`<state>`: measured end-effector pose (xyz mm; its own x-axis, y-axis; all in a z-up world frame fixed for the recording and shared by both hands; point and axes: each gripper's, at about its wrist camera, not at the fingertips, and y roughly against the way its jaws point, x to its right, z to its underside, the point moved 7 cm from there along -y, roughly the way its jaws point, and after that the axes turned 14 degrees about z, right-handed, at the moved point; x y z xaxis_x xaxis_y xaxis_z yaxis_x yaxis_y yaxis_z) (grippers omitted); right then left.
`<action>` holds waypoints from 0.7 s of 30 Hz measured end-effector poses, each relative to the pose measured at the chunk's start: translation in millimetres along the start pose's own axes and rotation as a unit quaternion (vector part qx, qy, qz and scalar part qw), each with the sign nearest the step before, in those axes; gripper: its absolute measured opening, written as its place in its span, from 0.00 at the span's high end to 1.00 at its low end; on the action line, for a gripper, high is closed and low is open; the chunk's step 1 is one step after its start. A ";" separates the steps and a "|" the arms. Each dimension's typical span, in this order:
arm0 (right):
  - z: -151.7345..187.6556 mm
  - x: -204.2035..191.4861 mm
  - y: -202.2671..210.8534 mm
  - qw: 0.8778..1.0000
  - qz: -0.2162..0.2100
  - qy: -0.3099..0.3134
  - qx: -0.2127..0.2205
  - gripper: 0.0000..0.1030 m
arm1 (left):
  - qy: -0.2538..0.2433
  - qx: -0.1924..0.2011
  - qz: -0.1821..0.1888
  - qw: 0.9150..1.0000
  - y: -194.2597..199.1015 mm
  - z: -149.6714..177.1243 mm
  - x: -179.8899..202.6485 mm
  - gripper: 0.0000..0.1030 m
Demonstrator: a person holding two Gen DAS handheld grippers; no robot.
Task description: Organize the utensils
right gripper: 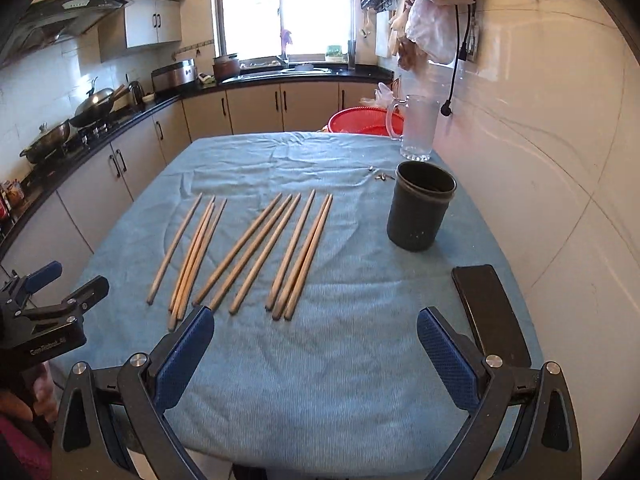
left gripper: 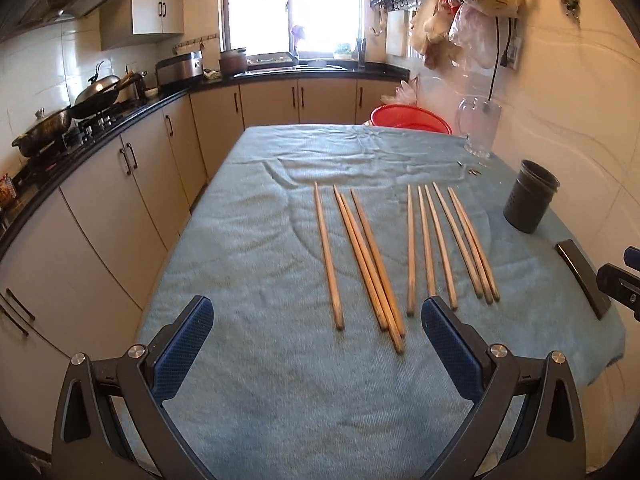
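Note:
Several wooden chopsticks (left gripper: 374, 264) lie side by side on the blue cloth (left gripper: 280, 380), also in the right wrist view (right gripper: 256, 252). A dark grey utensil cup (left gripper: 530, 197) stands upright at the right, also in the right wrist view (right gripper: 420, 205). My left gripper (left gripper: 318, 340) is open and empty, just short of the chopsticks' near ends. My right gripper (right gripper: 316, 350) is open and empty, near the table's front, right of the chopsticks. The left gripper also shows at the left edge of the right wrist view (right gripper: 52, 312).
A black phone (right gripper: 490, 312) lies at the table's right front, also in the left wrist view (left gripper: 584, 276). A glass jug (right gripper: 416, 128) and a red basket (right gripper: 360, 120) are at the far end. Small metal bits (right gripper: 382, 176) lie near the cup. Kitchen counters run along the left.

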<state>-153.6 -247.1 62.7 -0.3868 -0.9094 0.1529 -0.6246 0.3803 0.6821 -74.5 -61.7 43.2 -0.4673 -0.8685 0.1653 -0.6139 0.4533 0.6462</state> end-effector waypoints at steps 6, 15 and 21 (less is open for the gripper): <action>4.2 -0.5 5.0 1.000 -0.017 0.025 0.000 0.00 | 0.001 0.000 -0.001 1.000 3.3 6.9 16.9 0.00; 1.8 17.9 -2.4 0.998 -0.055 0.037 -0.001 0.00 | -0.001 0.000 -0.022 1.000 7.3 4.9 49.4 0.00; 0.7 23.4 -4.7 0.995 -0.080 0.051 0.004 0.00 | 0.007 -0.004 -0.042 0.999 10.0 8.7 61.6 0.00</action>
<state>-160.2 -270.0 62.6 -0.2112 -0.9706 0.1158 -0.6778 0.2308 0.6981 -115.0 -108.9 53.3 -0.4042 -0.9067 0.1207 -0.6461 0.3764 0.6640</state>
